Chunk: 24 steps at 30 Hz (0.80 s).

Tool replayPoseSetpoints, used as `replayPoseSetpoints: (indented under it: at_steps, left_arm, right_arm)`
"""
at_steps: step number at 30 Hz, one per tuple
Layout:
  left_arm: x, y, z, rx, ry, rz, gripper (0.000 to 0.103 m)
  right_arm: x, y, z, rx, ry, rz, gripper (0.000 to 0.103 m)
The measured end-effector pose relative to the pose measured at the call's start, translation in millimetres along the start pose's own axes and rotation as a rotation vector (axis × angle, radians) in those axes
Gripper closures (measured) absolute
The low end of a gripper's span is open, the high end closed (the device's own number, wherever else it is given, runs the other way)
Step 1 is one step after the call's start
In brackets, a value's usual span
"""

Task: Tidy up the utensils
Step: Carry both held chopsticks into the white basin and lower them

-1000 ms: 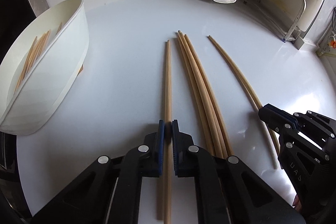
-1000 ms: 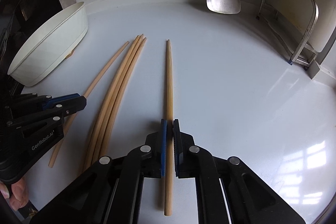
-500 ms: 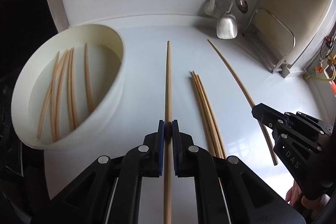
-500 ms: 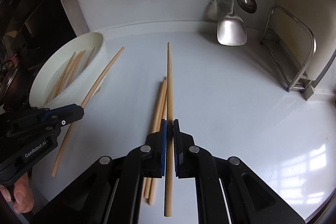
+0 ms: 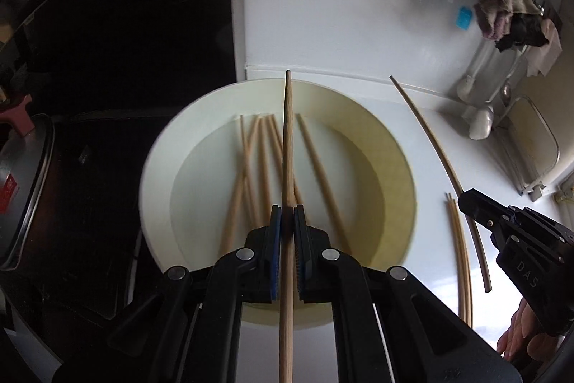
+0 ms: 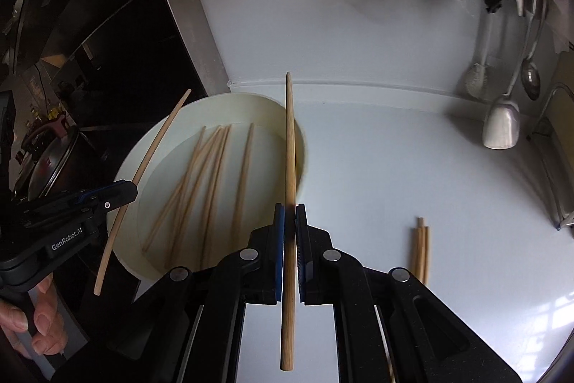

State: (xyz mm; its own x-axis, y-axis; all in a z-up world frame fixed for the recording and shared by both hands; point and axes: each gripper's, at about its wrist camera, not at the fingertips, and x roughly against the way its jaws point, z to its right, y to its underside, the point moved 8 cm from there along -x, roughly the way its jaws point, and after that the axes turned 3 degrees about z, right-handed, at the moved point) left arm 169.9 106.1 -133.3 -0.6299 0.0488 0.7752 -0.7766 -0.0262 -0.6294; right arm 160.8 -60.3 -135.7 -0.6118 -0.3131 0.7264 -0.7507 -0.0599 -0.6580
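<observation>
Step in hand: carry to round white bowl [image 5: 394, 167]. Left gripper [image 5: 286, 221] and right gripper [image 6: 290, 221] each clamp one wooden chopstick [image 5: 287, 146]; next, release over the bowl.

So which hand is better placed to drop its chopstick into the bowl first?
Probably left: the left gripper holds its chopstick over the bowl; the right gripper sits near the bowl's edge.

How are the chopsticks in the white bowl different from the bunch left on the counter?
The chopsticks in the bowl lie fanned and crossing inside the white bowl; the bunch on the counter lies tight and parallel on the bare counter. The bowl holds more. Both look like the same pale wood.
</observation>
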Motion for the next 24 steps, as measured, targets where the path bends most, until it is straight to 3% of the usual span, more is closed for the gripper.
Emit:
replayPoseSetpoints:
  at_steps: [10,24]
  left_arm:
    - [-41.0,-9.2,-38.9,0.026,-0.005,-0.048,0.095]
    - [-82.9,-2.2,-43.7,-0.004,0.018,-0.127,0.095]
  right_arm:
    - [-73.6,-15.6,-59.1,0.006,-0.031,-0.092,0.097]
    - [-123.1,-6.1,-65.7,-0.02,0.006,-0.199,0.097]
